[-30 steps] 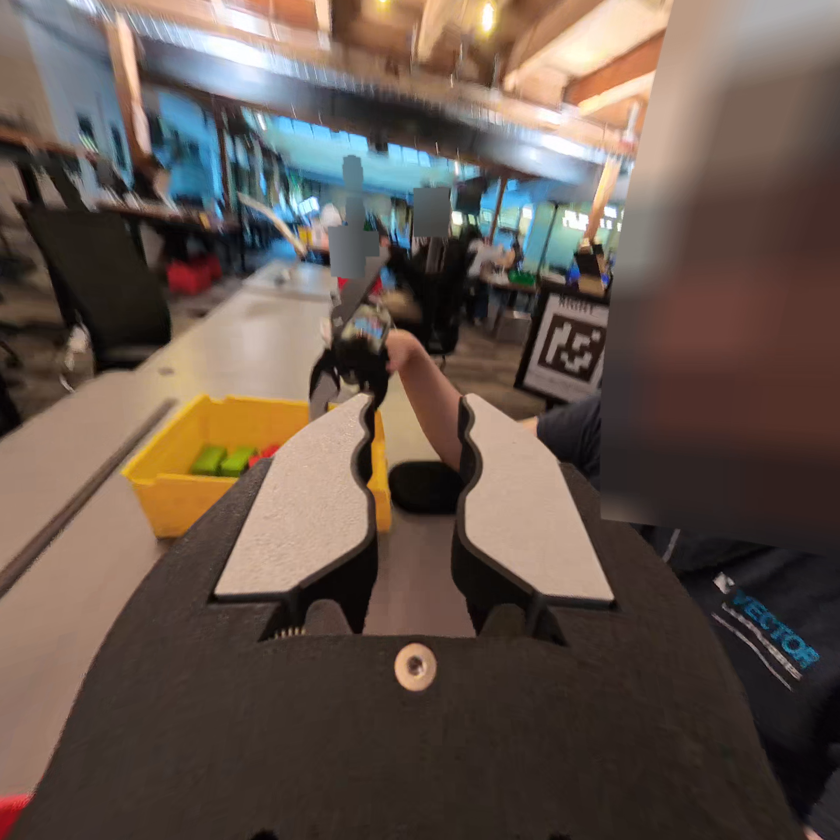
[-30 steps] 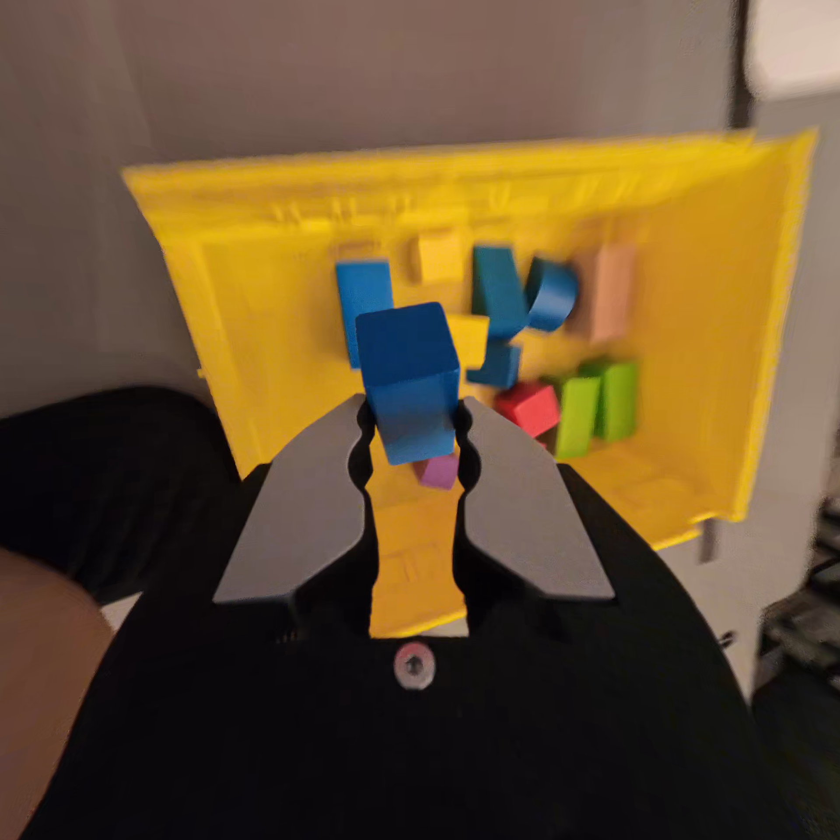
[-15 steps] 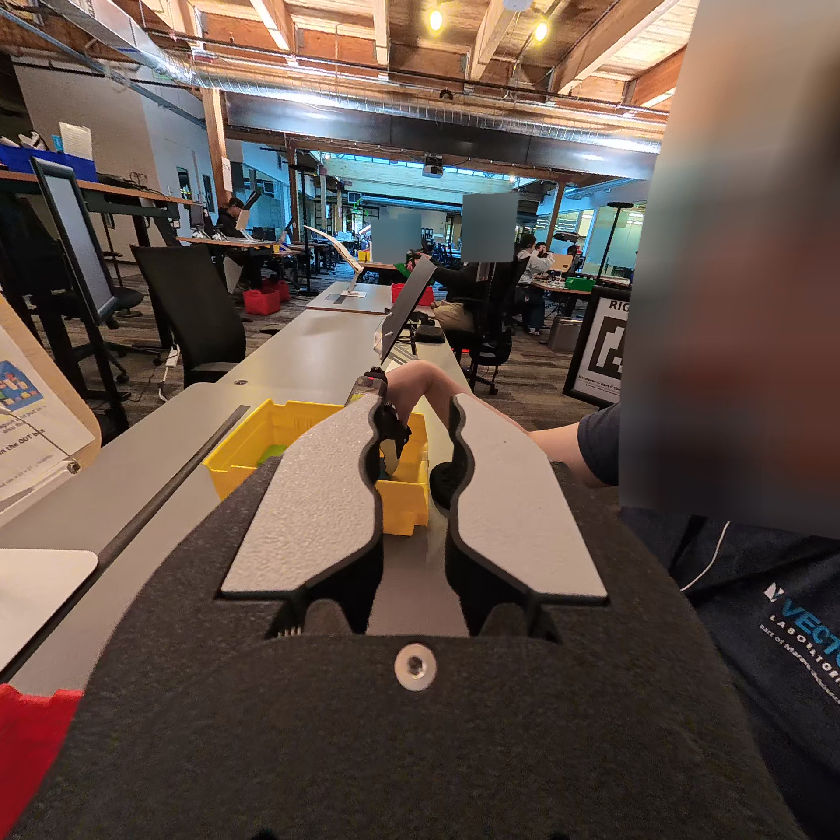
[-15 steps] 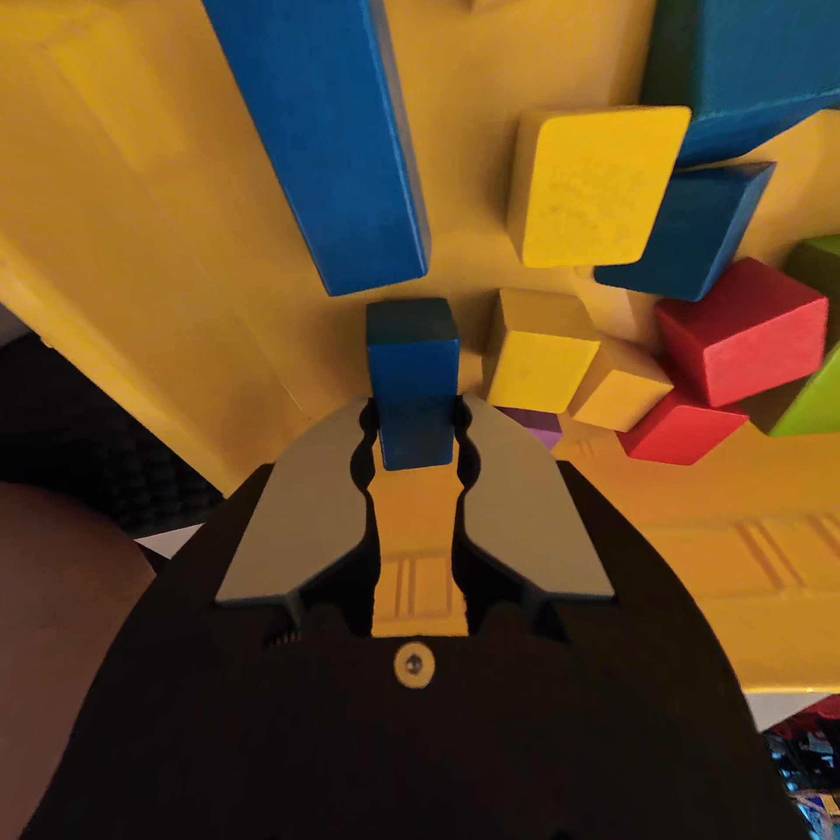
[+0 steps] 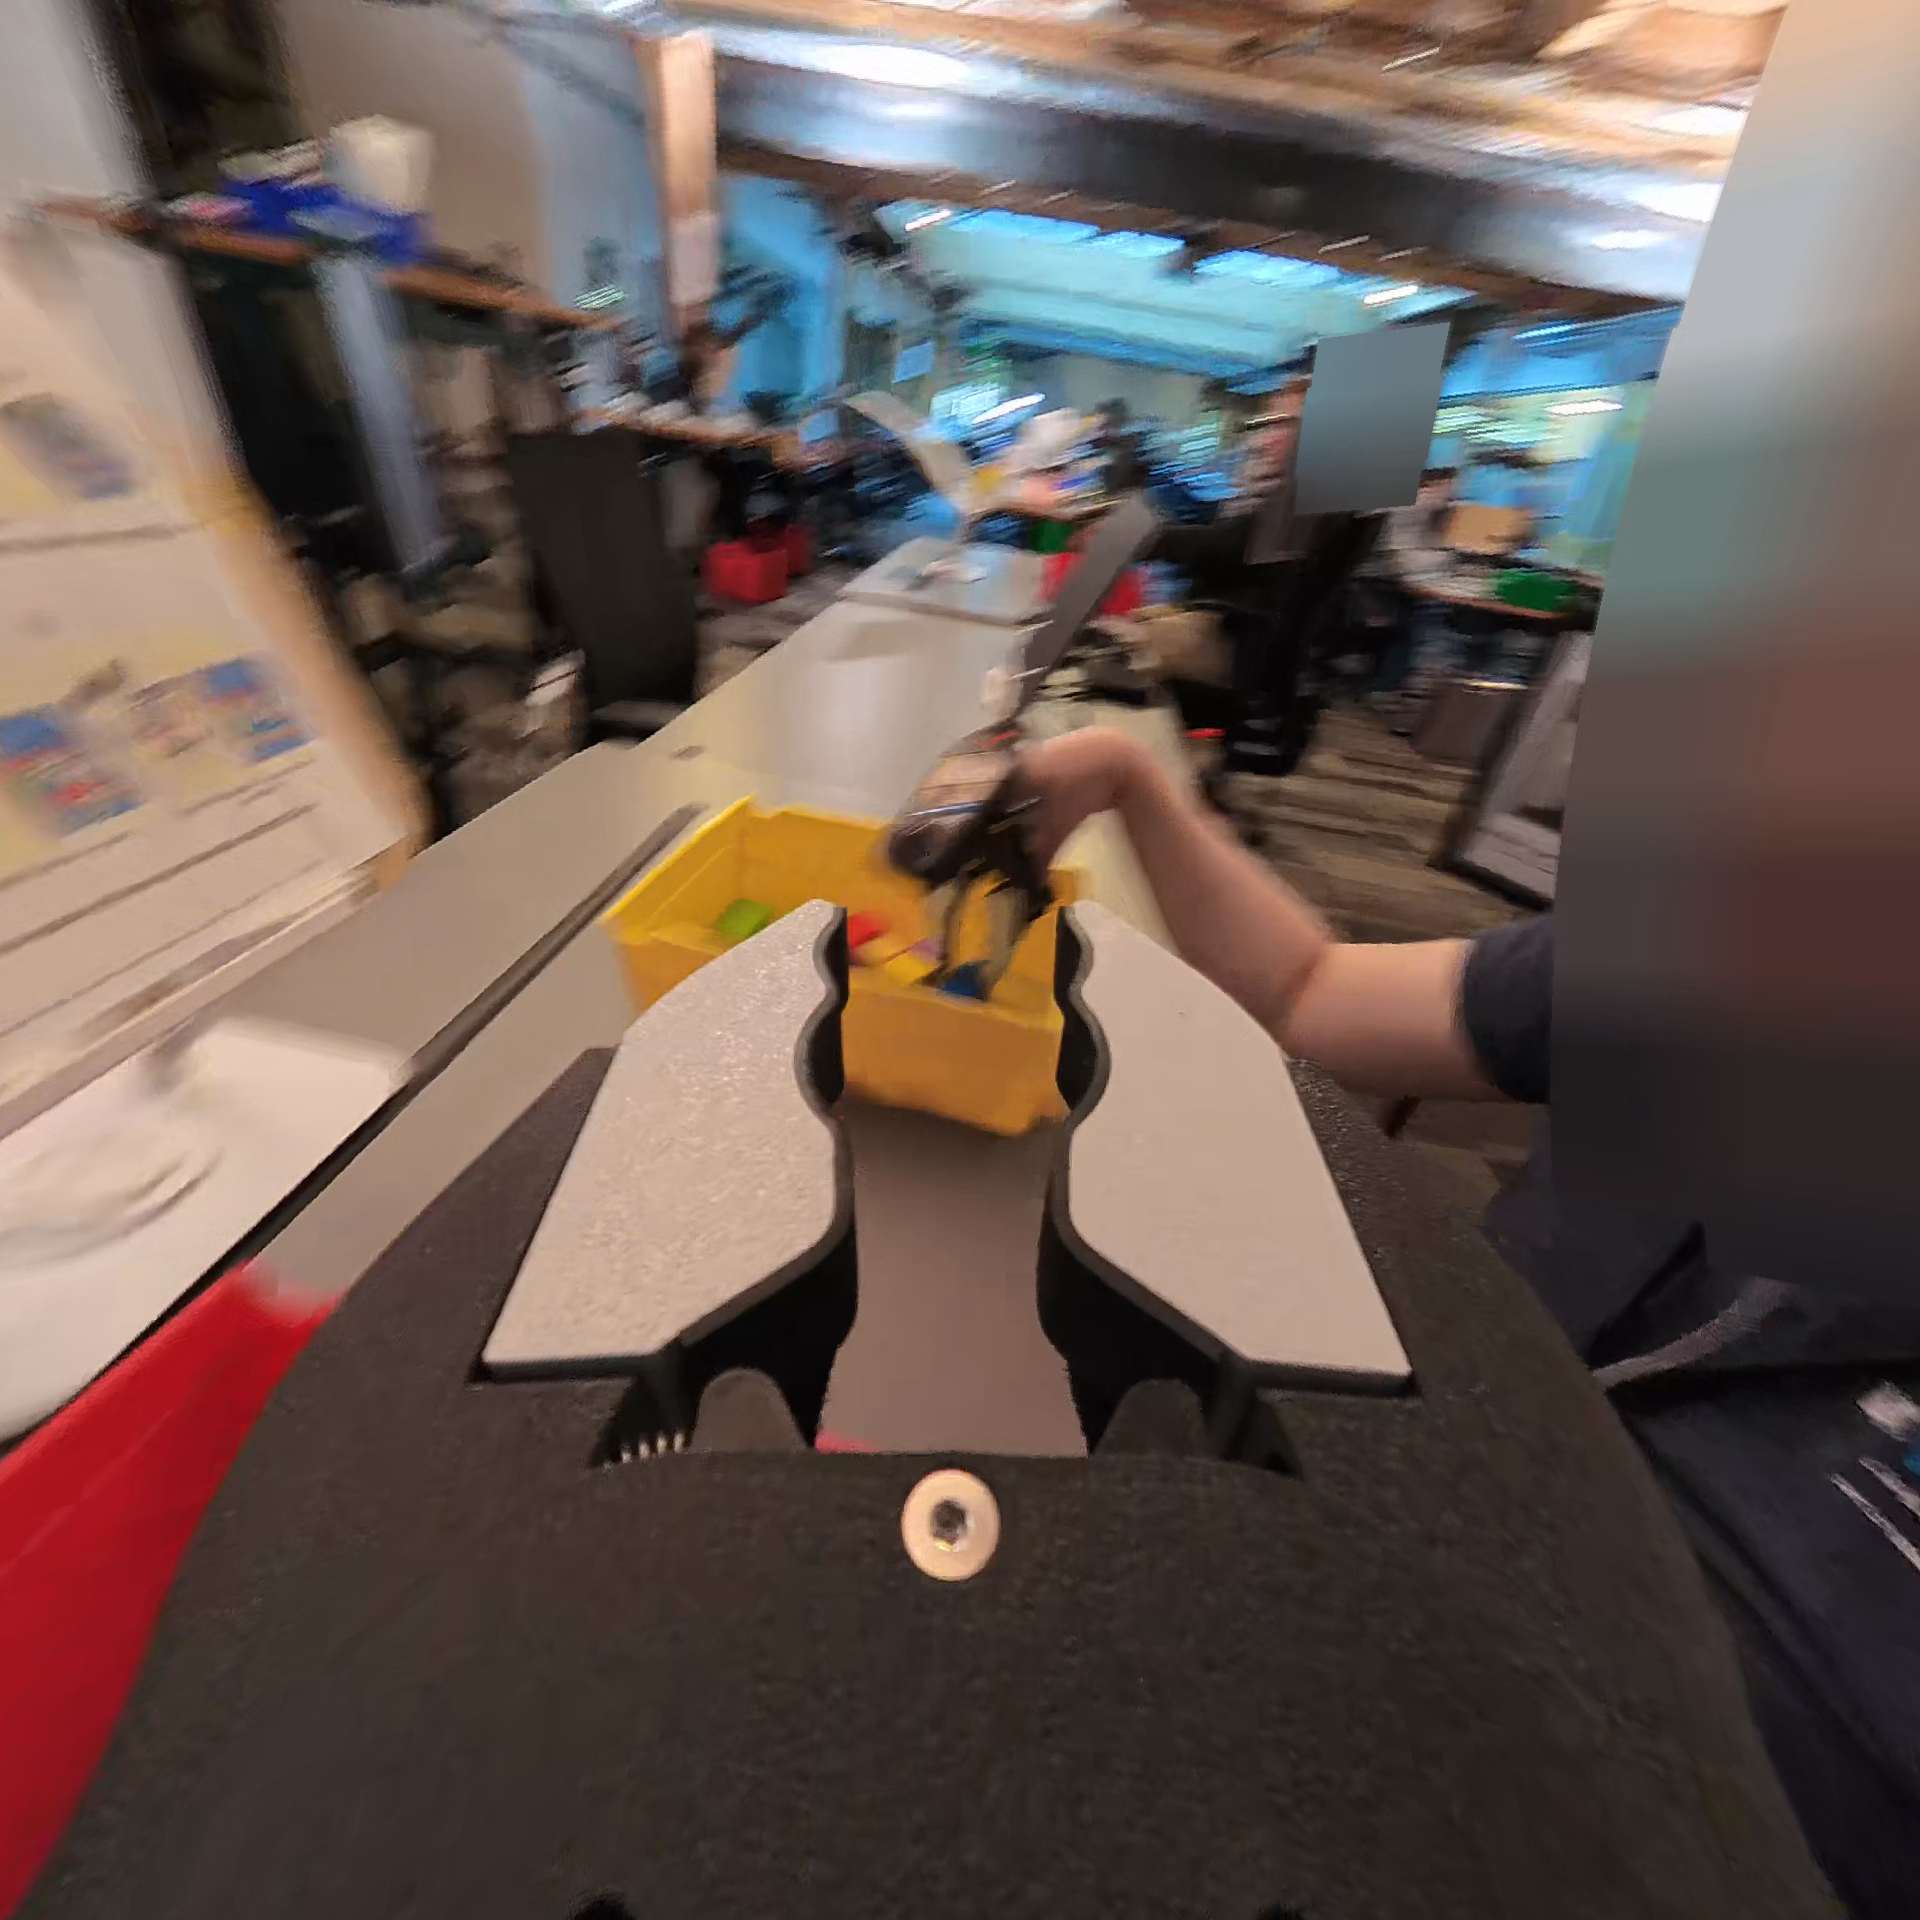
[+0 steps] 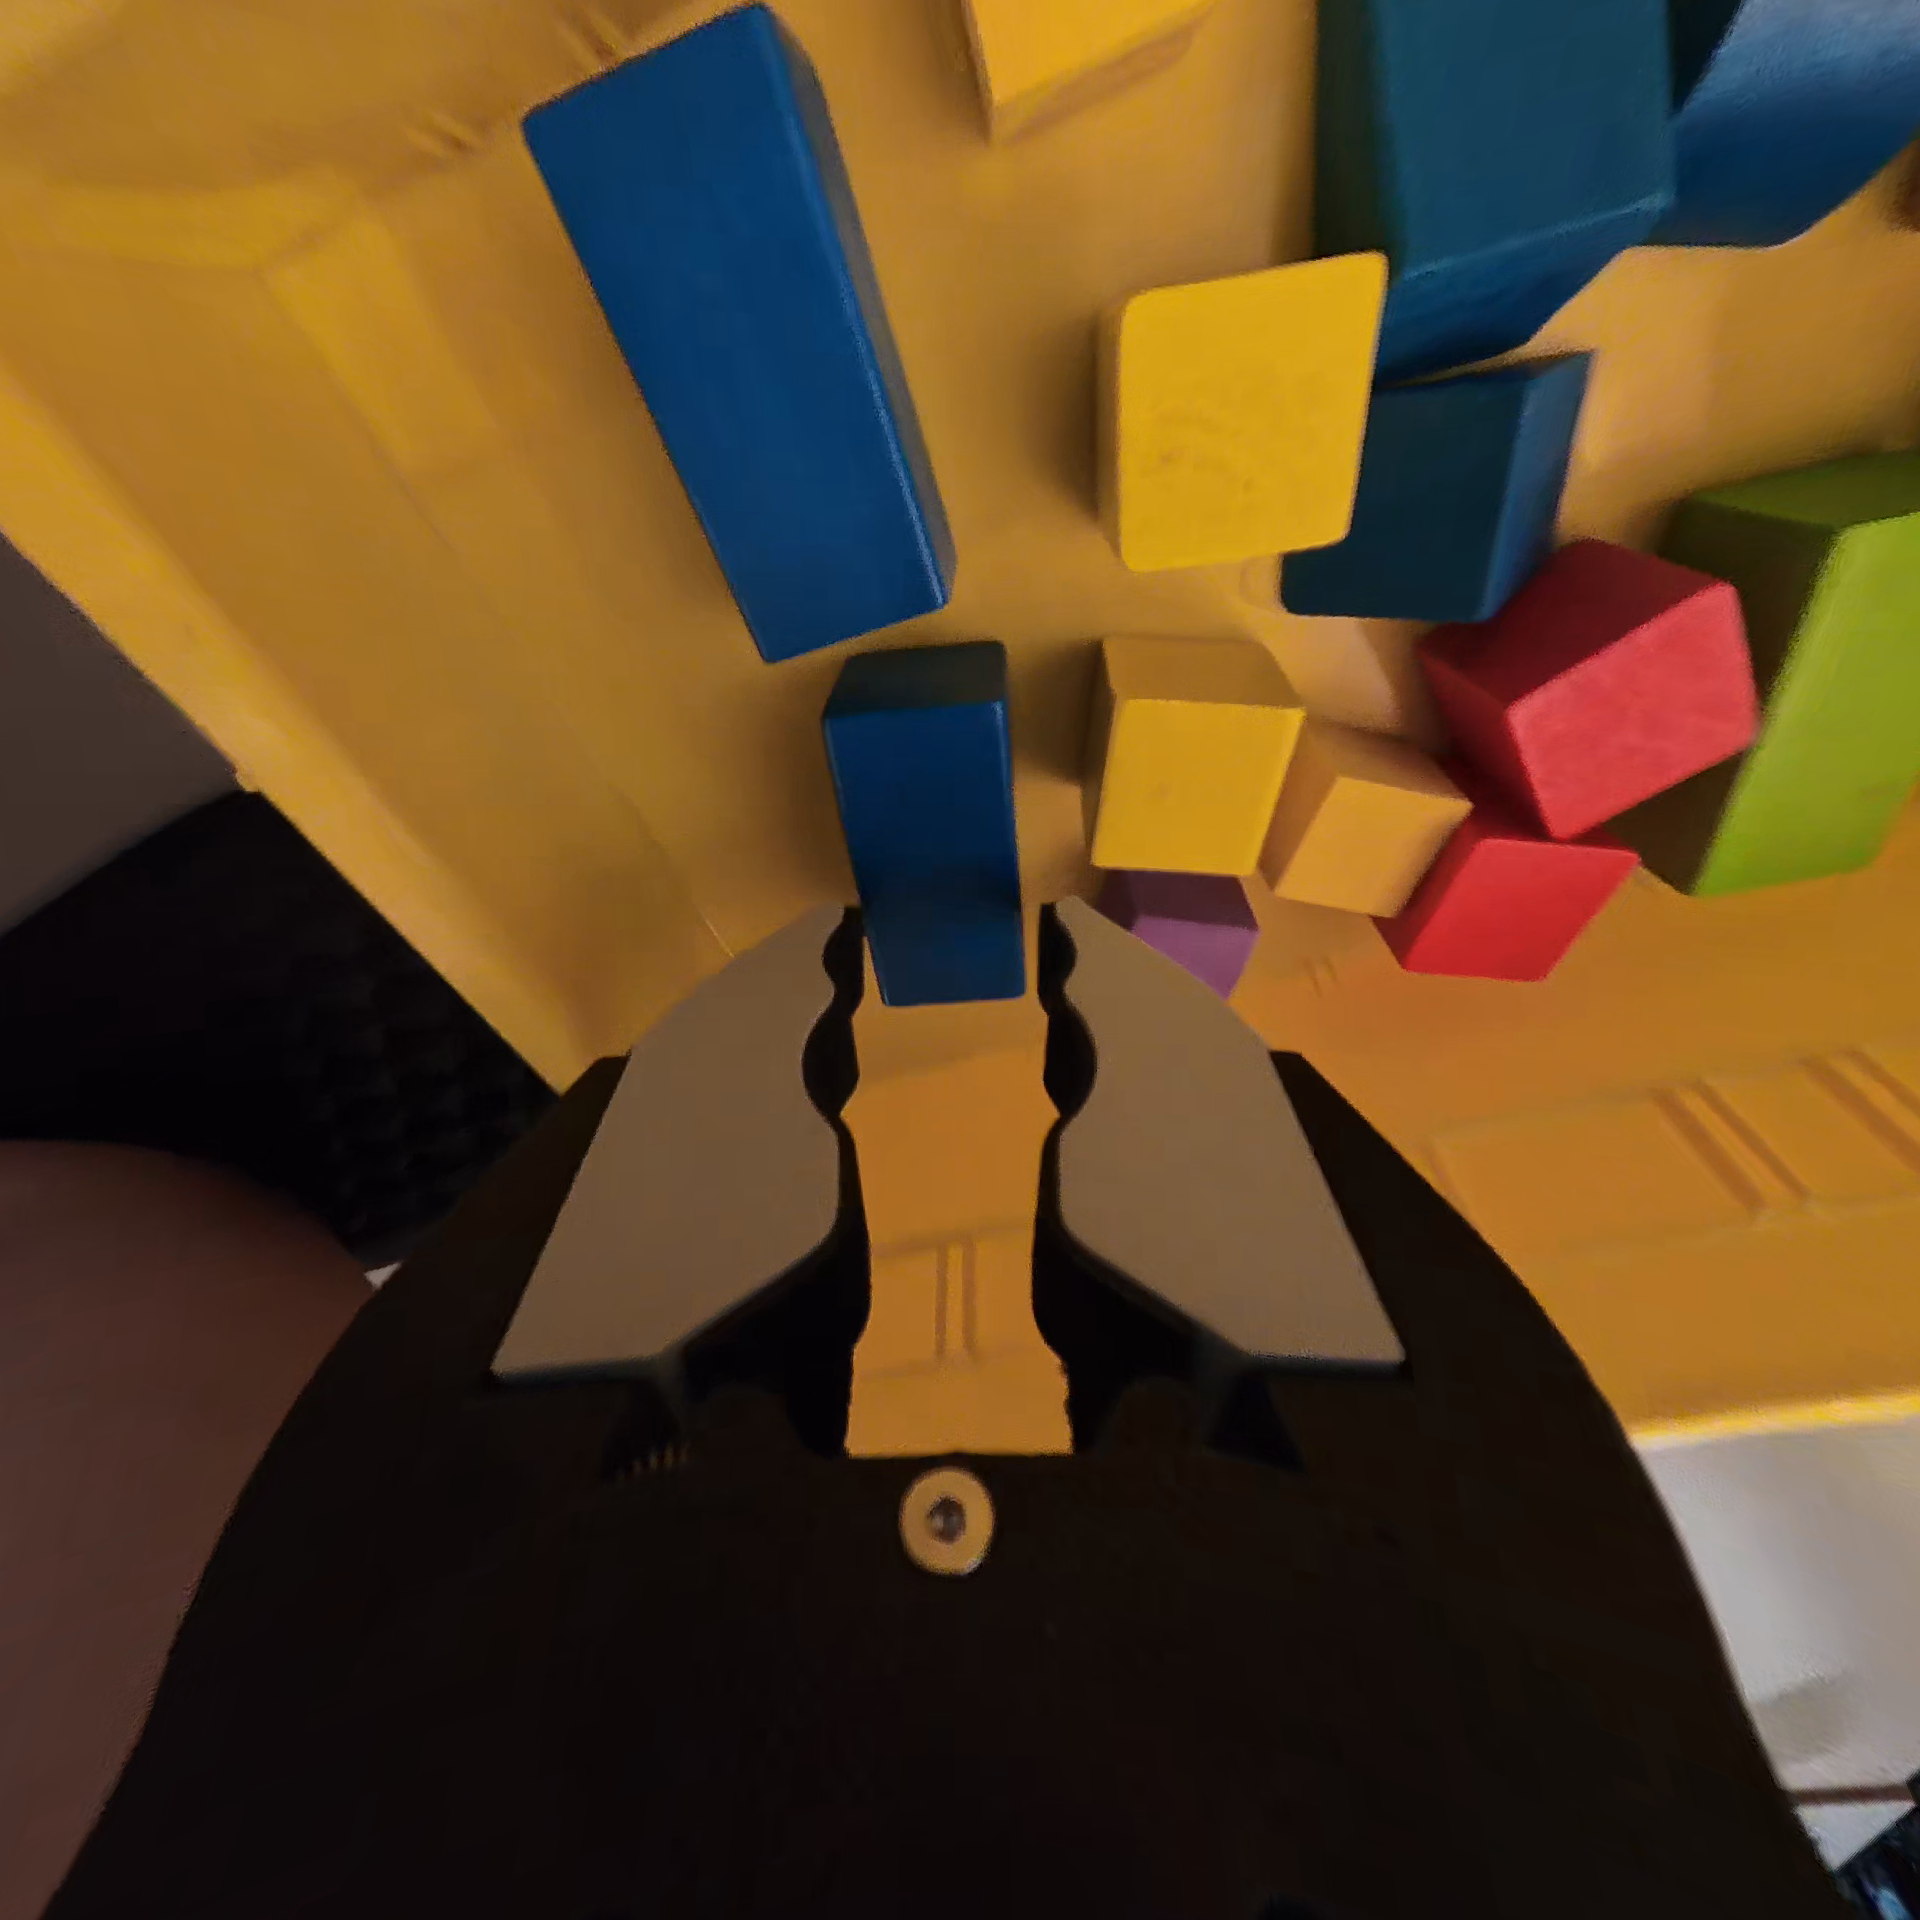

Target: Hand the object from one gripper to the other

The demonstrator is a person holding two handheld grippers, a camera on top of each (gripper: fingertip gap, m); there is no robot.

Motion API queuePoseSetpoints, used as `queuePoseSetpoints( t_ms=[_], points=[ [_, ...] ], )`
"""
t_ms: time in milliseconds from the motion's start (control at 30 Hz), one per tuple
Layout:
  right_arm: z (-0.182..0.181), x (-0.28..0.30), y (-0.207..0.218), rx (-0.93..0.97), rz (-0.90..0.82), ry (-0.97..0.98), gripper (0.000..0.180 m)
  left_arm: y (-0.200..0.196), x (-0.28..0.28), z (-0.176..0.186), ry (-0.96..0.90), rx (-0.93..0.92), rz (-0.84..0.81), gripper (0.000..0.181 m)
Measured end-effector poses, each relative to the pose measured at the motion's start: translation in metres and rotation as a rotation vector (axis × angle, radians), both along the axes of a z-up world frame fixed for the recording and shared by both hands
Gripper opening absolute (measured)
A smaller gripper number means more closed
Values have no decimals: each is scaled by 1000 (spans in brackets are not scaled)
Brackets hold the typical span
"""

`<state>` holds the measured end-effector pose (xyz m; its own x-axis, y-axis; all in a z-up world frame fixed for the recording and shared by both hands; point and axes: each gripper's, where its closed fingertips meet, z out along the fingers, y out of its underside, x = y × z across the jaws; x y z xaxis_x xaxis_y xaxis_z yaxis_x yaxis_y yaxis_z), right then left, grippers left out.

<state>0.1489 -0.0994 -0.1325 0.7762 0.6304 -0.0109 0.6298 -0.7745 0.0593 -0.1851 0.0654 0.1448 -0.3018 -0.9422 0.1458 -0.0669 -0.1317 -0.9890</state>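
The right gripper (image 6: pixel 943 935) reached into the yellow bin (image 6: pixel 416 623), its fingers (image 6: pixel 727 1143) parted slightly wider than the upright blue block (image 6: pixel 930 831) between their tips, small gaps either side. The left gripper (image 5: pixel 945 966) hung empty, fingers apart, over the worktop (image 5: pixel 499 935).

The left tool (image 5: pixel 945 966) hung level, its jaws parted and empty; the right tool (image 6: pixel 943 951) pointed steeply down, jaws slightly parted.

The left hand-held gripper (image 5: pixel 945 971), its grey jaws parted with nothing between them, hangs over the grey tabletop (image 5: pixel 499 904). Ahead, a yellow plastic bin (image 5: pixel 935 1049) of coloured blocks sits near the tabletop's right edge; the right hand-held gripper (image 5: pixel 977 935) dips into it, blurred.
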Motion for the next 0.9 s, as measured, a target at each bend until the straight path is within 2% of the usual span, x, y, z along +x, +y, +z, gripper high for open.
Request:
queuePoseSetpoints(
  t_ms=[100, 200, 300, 367, 500, 667, 900],
  points=[
    [26, 4, 8, 164, 8, 20, 33, 62, -17, -22, 146, 26, 351, 40],
    [64, 31, 26, 419, -69, -49, 33, 124, -60, -49, 318, 57, 713, 45],
    [95, 73, 36, 577, -372, -88, 33, 152, -97, -74, 471, 11, 887, 46],
    [100, 99, 36, 610, -570, -95, 33, 167, -118, -89, 558, -7, 980, 47],
    [74, 104, 35, 511, -703, 46, 34, 177, -139, -118, 708, -78, 1045, 52],
    [54, 116, 27, 431, -764, 21, 34, 186, -150, -156, 928, -117, 1090, 51],
    [17, 103, 16, 195, -890, 118, 36, 186, -145, -192, 1061, -215, 1040, 51]
  ],
)
